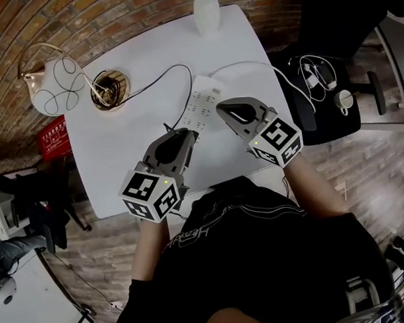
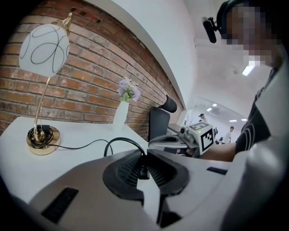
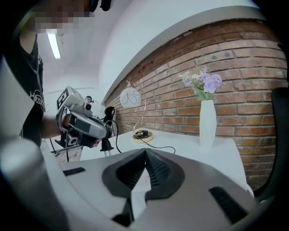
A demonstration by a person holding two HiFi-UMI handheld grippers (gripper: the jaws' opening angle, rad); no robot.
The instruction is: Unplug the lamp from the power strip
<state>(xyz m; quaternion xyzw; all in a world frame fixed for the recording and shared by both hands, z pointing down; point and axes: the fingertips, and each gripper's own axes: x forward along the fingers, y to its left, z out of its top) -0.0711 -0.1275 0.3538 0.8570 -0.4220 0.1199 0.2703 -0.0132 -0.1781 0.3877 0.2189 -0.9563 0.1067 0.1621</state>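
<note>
The left tool (image 1: 188, 134) is clamped on the lamp's black plug (image 2: 143, 171). Its cord (image 1: 158, 77) loops back over the white counter (image 1: 113, 148) to the lamp (image 1: 57, 84) at the far left corner, and the plug looks to be held clear of the power strip (image 1: 200, 101) lying mid-counter, so the unplugging seems done and only setting the plug down is left. The right tool (image 1: 221, 108) hangs by the strip, jaws together on nothing. In the head view the left tool hides the plug's pins and the strip's near sockets, and neither gripper view shows the strip.
</note>
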